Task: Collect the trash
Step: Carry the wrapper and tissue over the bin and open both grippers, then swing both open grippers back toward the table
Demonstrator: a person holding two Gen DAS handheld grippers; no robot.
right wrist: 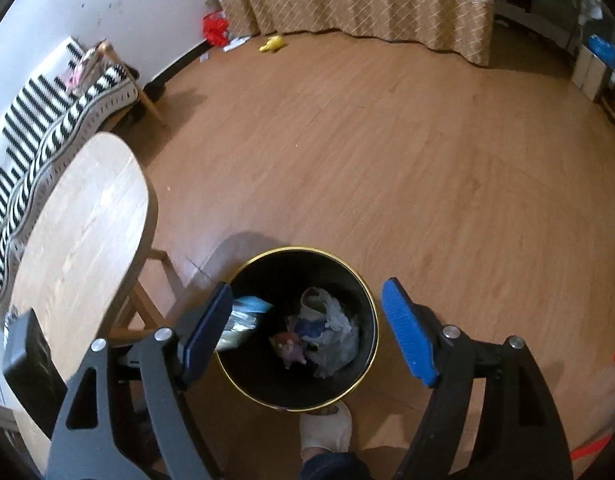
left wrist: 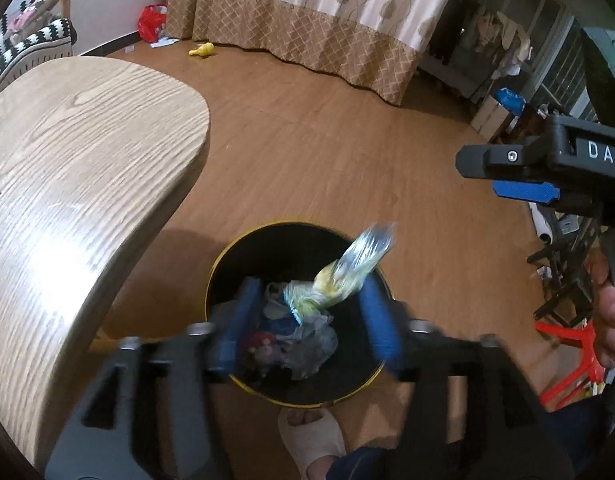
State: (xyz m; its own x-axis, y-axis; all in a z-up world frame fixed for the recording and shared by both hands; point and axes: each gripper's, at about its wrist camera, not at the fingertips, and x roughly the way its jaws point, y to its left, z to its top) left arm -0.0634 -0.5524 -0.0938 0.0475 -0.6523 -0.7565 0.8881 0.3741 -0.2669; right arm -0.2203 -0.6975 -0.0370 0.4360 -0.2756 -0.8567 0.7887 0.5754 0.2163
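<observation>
Both tongs spread and pinching nothing above the black bin (left wrist: pixel 295 316) on the floor: left tongs (left wrist: pixel 307 316) have a crinkled wrapper (left wrist: pixel 347 272) loose between them, long axis slanting into the bin, right tongs (right wrist: pixel 307 328) above the same opening.

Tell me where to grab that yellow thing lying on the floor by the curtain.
Take the yellow thing across its narrow middle, coming from straight above, since it lies flat and lengthwise on the bare floor with open space on both long sides. Its exact shape is too small to tell.
</observation>
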